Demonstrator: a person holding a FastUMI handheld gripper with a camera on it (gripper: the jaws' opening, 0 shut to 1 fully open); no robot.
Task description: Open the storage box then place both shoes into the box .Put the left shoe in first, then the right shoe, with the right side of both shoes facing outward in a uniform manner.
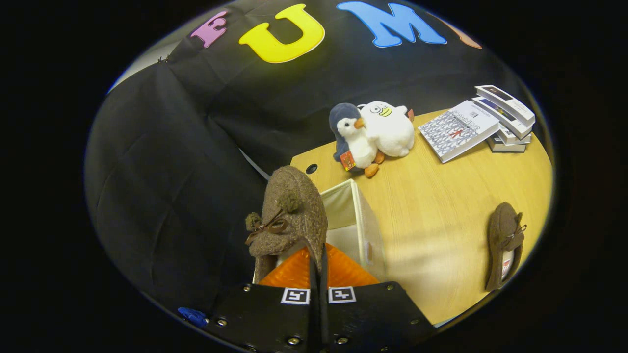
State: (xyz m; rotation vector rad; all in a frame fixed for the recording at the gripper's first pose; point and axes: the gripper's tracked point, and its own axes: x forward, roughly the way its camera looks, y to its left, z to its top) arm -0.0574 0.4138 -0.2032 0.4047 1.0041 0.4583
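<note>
A brown woolly shoe point(292, 211) with a small bow hangs toe-up just ahead of my gripper point(318, 255), whose fingers are shut on its rear edge. Below and behind it stands the open white storage box point(360, 223), and the shoe hovers over its left part. The second brown shoe point(505, 245) lies on its side on the wooden table point(441, 215), well to the right of the box and of my fingers.
Two plush toys, a penguin point(353, 139) and a white duck point(390, 127), sit at the table's far edge beyond the box. A stack of books point(505, 120) and an open booklet point(458, 128) lie at the far right. Black cloth hangs to the left.
</note>
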